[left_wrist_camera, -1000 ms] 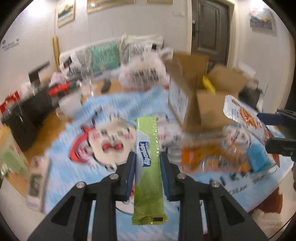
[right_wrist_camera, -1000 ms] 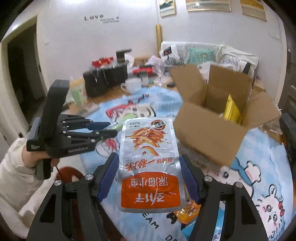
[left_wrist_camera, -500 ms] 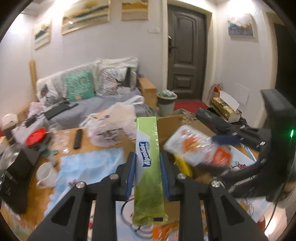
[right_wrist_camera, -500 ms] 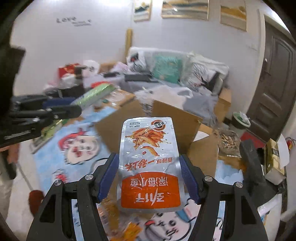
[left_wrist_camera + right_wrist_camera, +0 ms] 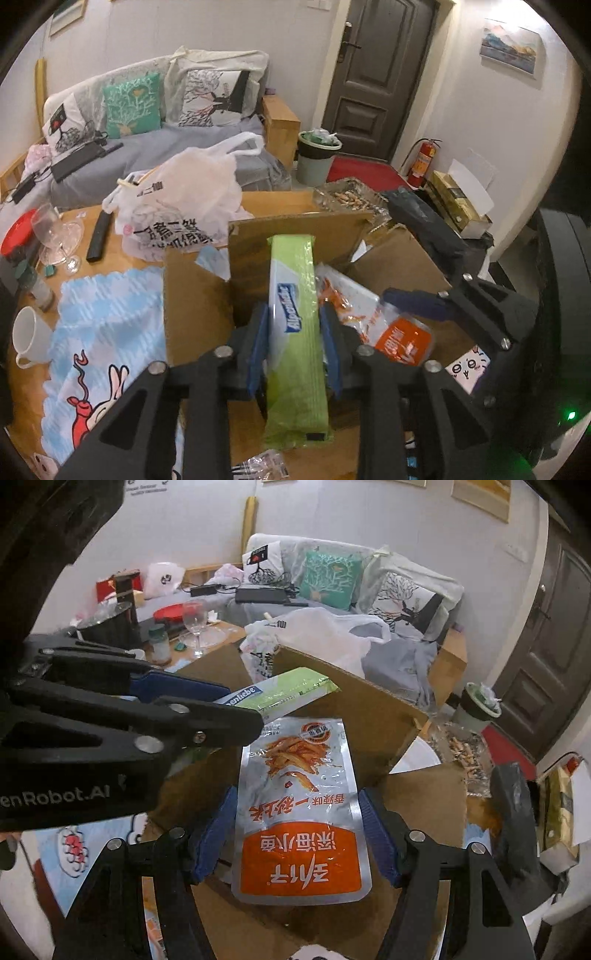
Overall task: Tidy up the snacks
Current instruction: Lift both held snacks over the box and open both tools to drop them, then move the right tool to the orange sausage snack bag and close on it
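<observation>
An open cardboard box [image 5: 295, 236] stands on the table, and both grippers hover over its mouth. My left gripper [image 5: 293, 317] has a long green Alpenliebe candy pack [image 5: 295, 354] standing between its blue pads. Its jaws are opening, and thin gaps show on both sides of the pack. In the right wrist view the left gripper [image 5: 240, 709] comes in from the left with the green pack [image 5: 288, 694] sticking out over the box [image 5: 369, 716]. My right gripper [image 5: 299, 812] is shut on a silver and orange snack pouch [image 5: 299, 812], which also shows beside the green pack [image 5: 369, 314].
A white plastic bag [image 5: 177, 206] lies behind the box. A wine glass [image 5: 55, 229], a remote [image 5: 99, 236] and a white mug [image 5: 29, 336] sit to the left on the cartoon cloth [image 5: 103, 325]. A glass dish of cigarette butts [image 5: 351, 195] and a black bag [image 5: 417, 218] are at the right.
Both grippers have swung from over the table cloth to above the open box, carrying their snacks. The left pads have parted slightly from the green pack.
</observation>
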`<action>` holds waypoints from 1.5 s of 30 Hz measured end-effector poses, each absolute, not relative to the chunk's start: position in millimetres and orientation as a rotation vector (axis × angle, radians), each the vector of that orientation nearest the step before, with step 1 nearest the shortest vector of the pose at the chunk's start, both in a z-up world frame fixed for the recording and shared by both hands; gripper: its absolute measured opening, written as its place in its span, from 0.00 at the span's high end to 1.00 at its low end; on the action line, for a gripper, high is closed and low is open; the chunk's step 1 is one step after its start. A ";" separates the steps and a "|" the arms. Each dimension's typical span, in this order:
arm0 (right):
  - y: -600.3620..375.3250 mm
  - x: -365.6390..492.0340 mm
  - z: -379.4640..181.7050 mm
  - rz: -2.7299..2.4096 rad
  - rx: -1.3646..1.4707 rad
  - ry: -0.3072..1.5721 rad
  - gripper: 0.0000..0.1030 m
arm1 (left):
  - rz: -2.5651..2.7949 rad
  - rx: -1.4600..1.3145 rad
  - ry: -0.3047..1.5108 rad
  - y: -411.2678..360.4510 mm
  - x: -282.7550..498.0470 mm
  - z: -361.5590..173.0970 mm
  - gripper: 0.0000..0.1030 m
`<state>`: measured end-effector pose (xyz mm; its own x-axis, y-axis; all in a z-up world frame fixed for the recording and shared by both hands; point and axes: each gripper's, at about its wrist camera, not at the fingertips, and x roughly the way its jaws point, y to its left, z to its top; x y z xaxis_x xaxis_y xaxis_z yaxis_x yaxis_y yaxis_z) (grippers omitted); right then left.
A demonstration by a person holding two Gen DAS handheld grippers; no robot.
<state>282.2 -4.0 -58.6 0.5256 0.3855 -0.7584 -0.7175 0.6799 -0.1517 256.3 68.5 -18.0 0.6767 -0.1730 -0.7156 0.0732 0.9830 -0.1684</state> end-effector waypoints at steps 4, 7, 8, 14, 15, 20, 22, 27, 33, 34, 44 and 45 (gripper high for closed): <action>-10.1 277.8 -60.5 0.702 -0.481 0.771 0.37 | -0.141 -0.136 0.806 70.6 251.5 -14.4 0.61; -14.9 275.1 -56.2 0.703 -0.464 0.759 0.35 | -0.133 -0.127 0.807 70.6 249.2 -13.4 0.59; -16.0 274.8 -55.2 0.703 -0.461 0.760 0.35 | -0.133 -0.127 0.807 70.9 247.9 -13.2 0.57; -24.6 264.3 -48.9 0.726 -0.432 0.748 0.35 | -0.134 -0.086 0.778 68.0 228.8 -4.2 0.45; -27.7 260.7 -47.2 0.735 -0.417 0.744 0.35 | -0.140 -0.067 0.766 66.2 221.4 -1.6 0.41; -53.7 227.9 -37.6 0.812 -0.331 0.698 0.35 | -0.160 -0.021 0.735 60.6 182.4 -3.9 0.36; -65.9 213.2 -39.1 0.835 -0.306 0.696 0.35 | -0.172 -0.015 0.732 59.9 164.5 -11.8 0.36; -93.3 176.8 -65.8 0.895 -0.262 0.758 0.35 | -0.193 -0.025 0.760 60.4 123.6 -47.5 0.36; -98.3 154.7 -113.8 0.943 -0.302 0.864 0.35 | -0.168 -0.071 0.819 68.9 95.1 -96.5 0.36; -97.4 155.2 -120.8 0.947 -0.313 0.883 0.35 | -0.174 -0.082 0.832 71.6 93.8 -103.3 0.36; -64.4 162.5 -173.1 0.927 -0.508 0.984 0.35 | -0.165 -0.149 0.900 89.0 82.2 -147.0 0.36; -62.6 164.9 -175.0 0.925 -0.508 0.990 0.35 | -0.166 -0.149 0.901 89.1 80.6 -148.6 0.36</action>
